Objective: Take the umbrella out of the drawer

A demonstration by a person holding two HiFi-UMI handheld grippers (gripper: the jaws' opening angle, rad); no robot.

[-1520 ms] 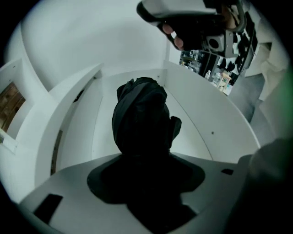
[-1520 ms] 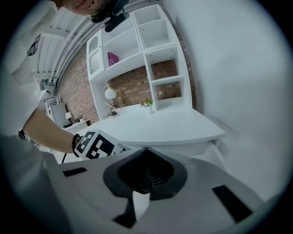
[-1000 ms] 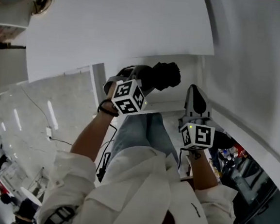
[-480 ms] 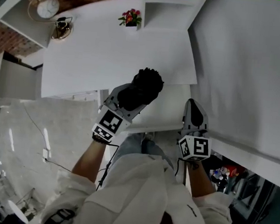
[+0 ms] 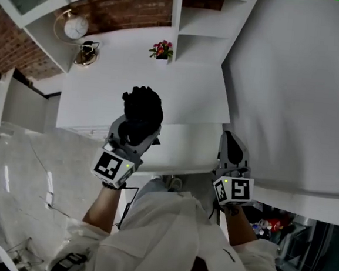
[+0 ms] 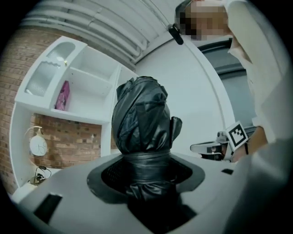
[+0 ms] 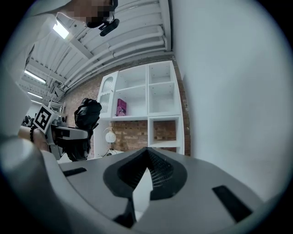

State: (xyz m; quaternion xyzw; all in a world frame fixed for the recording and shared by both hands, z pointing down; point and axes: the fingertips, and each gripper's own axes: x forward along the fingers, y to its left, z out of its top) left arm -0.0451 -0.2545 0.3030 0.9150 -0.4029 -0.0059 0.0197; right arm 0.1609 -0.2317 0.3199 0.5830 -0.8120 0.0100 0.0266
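Observation:
A folded black umbrella (image 5: 142,107) is gripped by my left gripper (image 5: 134,133), which holds it above the front edge of a white counter (image 5: 179,91). In the left gripper view the umbrella (image 6: 143,119) stands bunched between the jaws of that gripper (image 6: 145,170), both pads pressing on its wrapped waist. My right gripper (image 5: 233,142) hovers to the right near a white wall, its jaws together at the tips with nothing in them (image 7: 147,154). From the right gripper view the umbrella (image 7: 88,114) shows at the left. The drawer is hidden below my body.
A round clock (image 5: 76,28) and a small flower pot (image 5: 160,48) stand at the back of the counter. White shelf cubbies (image 5: 203,23) over brick rise behind it. A tall white wall (image 5: 303,85) closes the right side. A pink item (image 6: 62,95) sits on a shelf.
Both grippers have risen. The left one has swung the umbrella from pointing right to pointing away, over the counter's edge. Shelves and clock have come into view.

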